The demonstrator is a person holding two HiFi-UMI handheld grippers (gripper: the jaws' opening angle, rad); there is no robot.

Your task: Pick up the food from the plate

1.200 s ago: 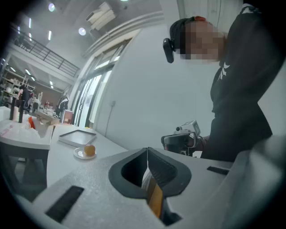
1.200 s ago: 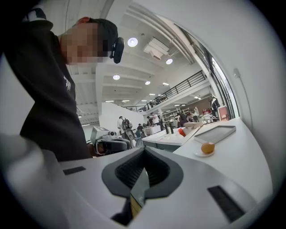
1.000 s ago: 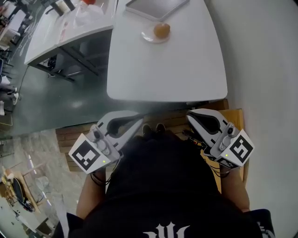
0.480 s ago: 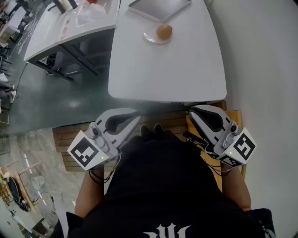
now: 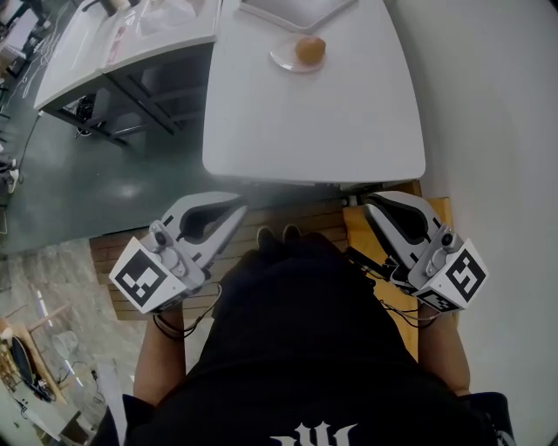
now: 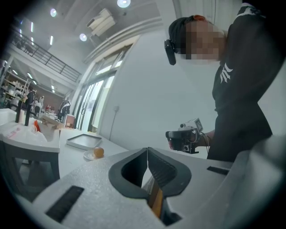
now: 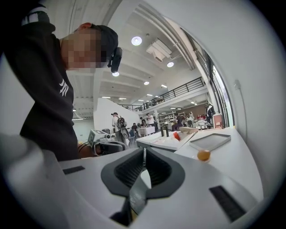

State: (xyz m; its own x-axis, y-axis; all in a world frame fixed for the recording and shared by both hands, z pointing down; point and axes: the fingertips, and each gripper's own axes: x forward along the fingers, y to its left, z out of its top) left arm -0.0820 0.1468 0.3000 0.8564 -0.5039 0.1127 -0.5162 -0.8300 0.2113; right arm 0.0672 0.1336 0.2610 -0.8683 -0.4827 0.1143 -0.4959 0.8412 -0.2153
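A round orange-brown piece of food [image 5: 309, 49] sits on a small pale plate [image 5: 285, 62] at the far side of the white table [image 5: 314, 131]. The same food shows small in the left gripper view [image 6: 98, 152] and the right gripper view [image 7: 203, 155]. My left gripper [image 5: 237, 209] is held low by the person's left hip, short of the table's near edge, jaws shut on nothing. My right gripper [image 5: 372, 204] hangs by the right hip, also shut and empty. Both are far from the plate.
A flat grey tray [image 5: 295, 12] lies just beyond the plate. A second white table [image 5: 122, 43] with bags and clutter stands to the left over a dark floor. A white wall runs along the right. The person's feet [image 5: 277, 235] stand on a wooden pallet.
The view has shifted so the table and plate sit slightly higher in the picture. Both grippers have drifted a little lower and outward beside the person's body, still shut.
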